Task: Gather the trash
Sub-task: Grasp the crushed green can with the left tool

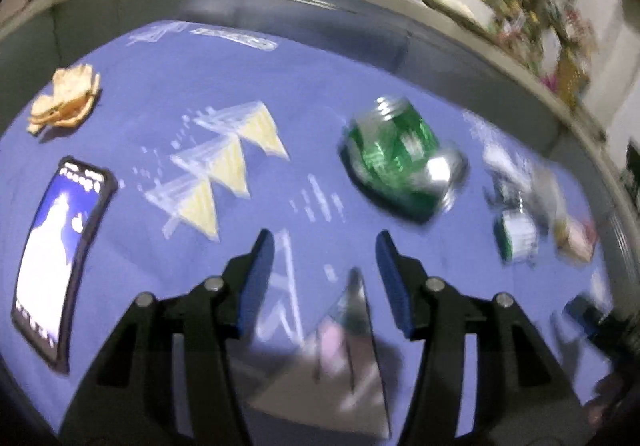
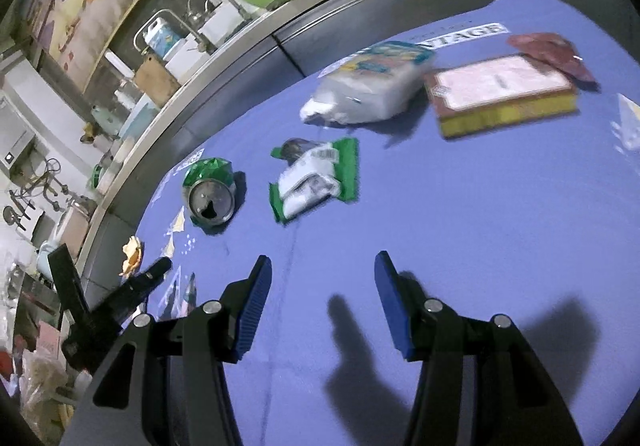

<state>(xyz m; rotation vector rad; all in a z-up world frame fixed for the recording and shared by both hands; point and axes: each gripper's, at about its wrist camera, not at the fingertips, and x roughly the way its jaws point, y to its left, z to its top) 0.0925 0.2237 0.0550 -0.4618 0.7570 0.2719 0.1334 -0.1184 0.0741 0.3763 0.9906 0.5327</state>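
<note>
1. Left wrist view: the left gripper (image 1: 325,246) hangs over the blue cloth (image 1: 168,66), jaws spread and holding nothing. The crushed green can (image 1: 400,162) lies just ahead and right of the fingertips. To take it well, I judge the jaws should straddle its dented middle, not the rim. Only this view shows the phone (image 1: 60,258) and crumpled paper (image 1: 66,100) clearly.

2. Right wrist view: the right gripper (image 2: 322,270) is likewise spread and bare. The can (image 2: 210,196) faces open-end on here, a green wrapper (image 2: 316,178) beside it. The tissue pack (image 2: 372,86) and box (image 2: 500,94) lie farther off.
</note>
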